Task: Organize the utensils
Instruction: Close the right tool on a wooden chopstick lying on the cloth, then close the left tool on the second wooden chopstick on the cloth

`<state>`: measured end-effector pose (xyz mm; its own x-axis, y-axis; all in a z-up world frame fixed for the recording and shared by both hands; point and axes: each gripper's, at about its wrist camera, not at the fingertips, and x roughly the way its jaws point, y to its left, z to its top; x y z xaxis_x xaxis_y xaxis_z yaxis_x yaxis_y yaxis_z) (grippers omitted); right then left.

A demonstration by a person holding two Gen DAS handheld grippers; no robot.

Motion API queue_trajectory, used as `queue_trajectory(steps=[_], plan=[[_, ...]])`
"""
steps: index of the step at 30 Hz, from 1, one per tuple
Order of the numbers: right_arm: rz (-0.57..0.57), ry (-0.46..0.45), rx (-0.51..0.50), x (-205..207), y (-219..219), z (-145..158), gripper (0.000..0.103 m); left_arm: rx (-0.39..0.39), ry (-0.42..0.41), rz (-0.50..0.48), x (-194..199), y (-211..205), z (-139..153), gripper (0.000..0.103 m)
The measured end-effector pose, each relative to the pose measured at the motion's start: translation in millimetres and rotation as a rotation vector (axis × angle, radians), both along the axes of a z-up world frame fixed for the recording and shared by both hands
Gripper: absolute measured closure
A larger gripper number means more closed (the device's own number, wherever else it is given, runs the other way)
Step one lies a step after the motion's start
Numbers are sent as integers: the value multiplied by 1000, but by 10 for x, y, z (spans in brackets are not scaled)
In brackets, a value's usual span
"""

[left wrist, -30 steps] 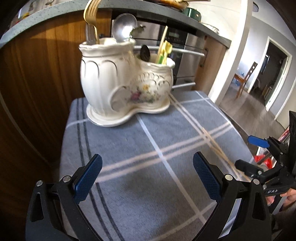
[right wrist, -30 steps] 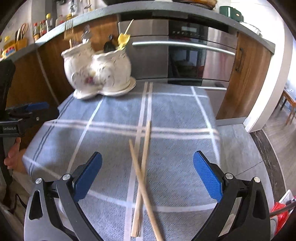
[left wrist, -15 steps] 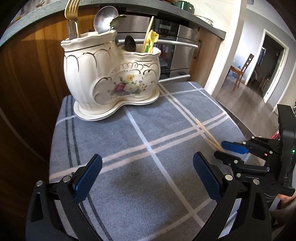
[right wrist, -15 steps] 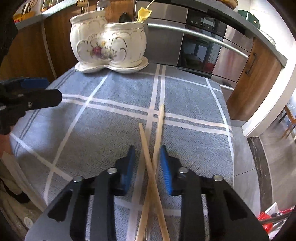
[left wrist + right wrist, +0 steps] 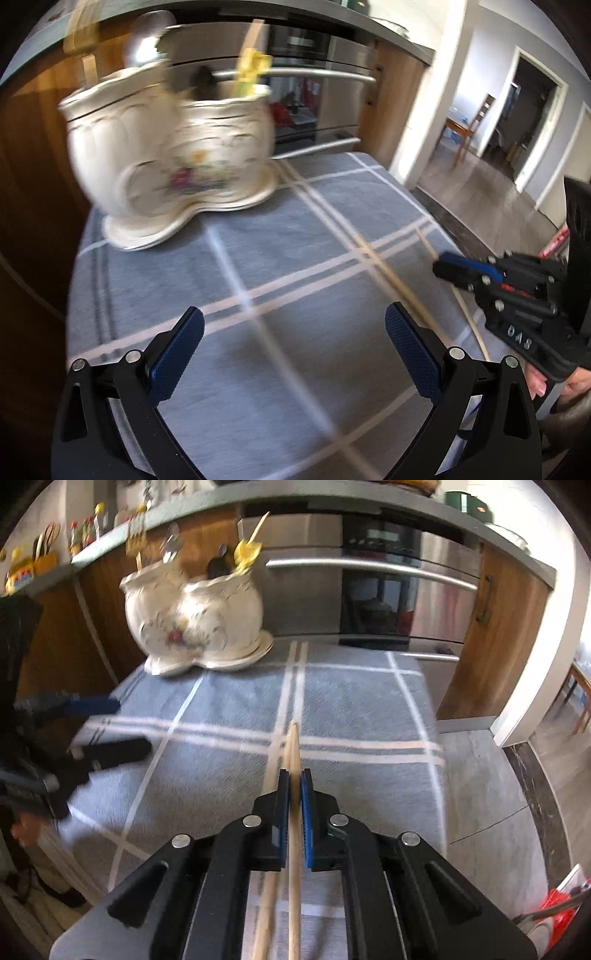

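Observation:
A cream floral ceramic utensil holder (image 5: 173, 162) stands at the far left of the grey checked cloth; it also shows in the right wrist view (image 5: 195, 620). It holds a gold fork, a spoon and yellow utensils. My right gripper (image 5: 294, 775) is shut on two wooden chopsticks (image 5: 293, 746) that point forward toward the holder. In the left wrist view the right gripper (image 5: 454, 269) is at the right edge with the chopsticks (image 5: 402, 291) running under it. My left gripper (image 5: 293, 332) is open and empty above the cloth.
The grey cloth (image 5: 351, 701) covers a small table. A steel oven front (image 5: 376, 590) and wooden cabinets stand right behind it. The left gripper (image 5: 74, 731) shows at the left of the right wrist view. Open floor lies to the right.
My right gripper has closed fully on the two chopsticks, which now lie together between the pads. The left gripper has shifted and its view is blurred by motion.

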<state>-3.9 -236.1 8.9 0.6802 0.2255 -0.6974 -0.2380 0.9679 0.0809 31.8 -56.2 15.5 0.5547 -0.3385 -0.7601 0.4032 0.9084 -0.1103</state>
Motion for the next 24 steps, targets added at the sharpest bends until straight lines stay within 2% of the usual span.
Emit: queue_trajectory(steps=[8, 10, 17, 20, 23, 24], plan=[[-70, -27, 34, -12, -319, 84, 97, -11, 33, -51, 37, -584, -95, 10], [-84, -22, 46, -13, -378, 68, 97, 3, 29, -63, 41, -727, -126, 23], [-102, -18, 68, -51, -455, 24, 97, 102, 31, -79, 82, -1065, -271, 49], [-104, -19, 73, -61, -482, 22, 97, 128, 51, -90, 93, -1137, -328, 59], [-103, -23, 79, -67, -490, 33, 97, 154, 31, -103, 69, -1119, -330, 69], [-103, -25, 79, -75, -495, 37, 97, 154, 30, -106, 69, -1081, -321, 77]])
